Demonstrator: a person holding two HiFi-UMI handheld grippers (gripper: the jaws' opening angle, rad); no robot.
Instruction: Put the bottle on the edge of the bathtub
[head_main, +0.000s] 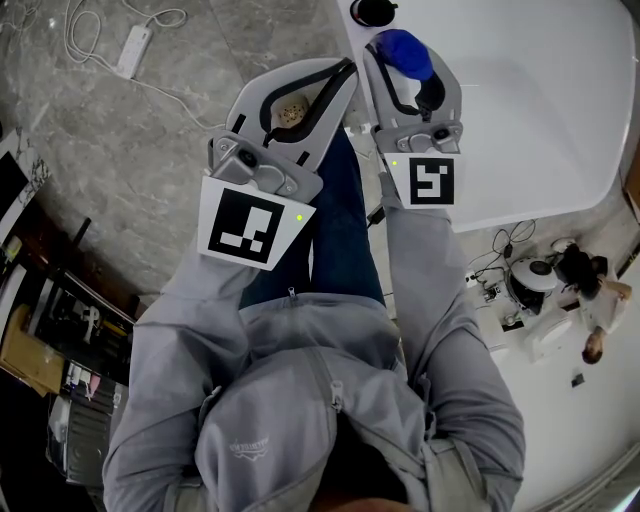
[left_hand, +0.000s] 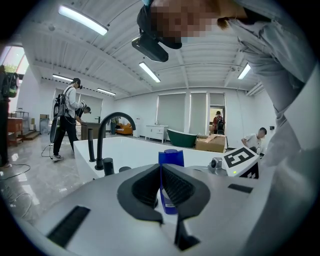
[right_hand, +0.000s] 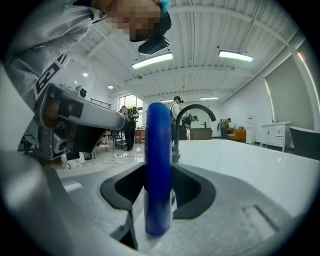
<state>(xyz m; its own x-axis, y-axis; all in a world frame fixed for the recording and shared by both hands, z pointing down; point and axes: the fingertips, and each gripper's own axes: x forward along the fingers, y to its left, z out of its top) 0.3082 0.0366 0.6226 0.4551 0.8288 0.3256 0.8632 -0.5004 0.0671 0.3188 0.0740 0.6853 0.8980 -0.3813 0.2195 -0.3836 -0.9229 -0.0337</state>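
A blue bottle (head_main: 405, 50) stands upright between the jaws of my right gripper (head_main: 408, 62), which is shut on it. In the right gripper view the bottle (right_hand: 158, 165) fills the gap of the gripper (right_hand: 158, 176), and the white bathtub (right_hand: 240, 155) lies just beyond. The head view shows the bottle over the near corner of the bathtub (head_main: 520, 120). My left gripper (head_main: 343, 72) hovers beside it on the left, over the floor, shut and empty. From the left gripper (left_hand: 161, 168) view the bottle (left_hand: 171, 157) shows behind the closed tips.
A black arched faucet (left_hand: 107, 135) rises from the tub's rim. On the grey floor lie a power strip (head_main: 133, 50) with its cable and some equipment (head_main: 530, 280). Several people, a green tub (left_hand: 182, 136) and cardboard boxes (left_hand: 210, 143) are far off.
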